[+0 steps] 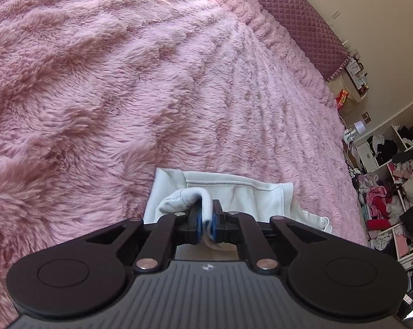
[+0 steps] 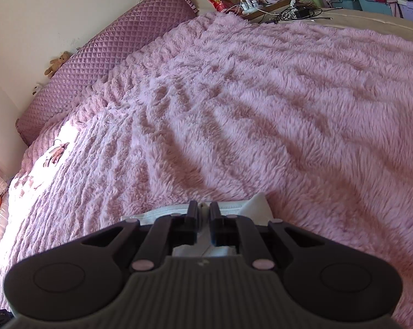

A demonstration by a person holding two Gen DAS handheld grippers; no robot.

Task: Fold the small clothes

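- Left hand-held gripper (image 1: 205,220) clenched on a fold of the white garment (image 1: 233,192).
- Right hand-held gripper (image 2: 203,219) grasping the same garment's edge over the pink furry bed (image 2: 233,109).

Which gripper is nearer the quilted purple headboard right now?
Cannot tell. The left gripper sees the quilted purple headboard far off, upper right; the right gripper sees it far off, upper left. Both grip white cloth.
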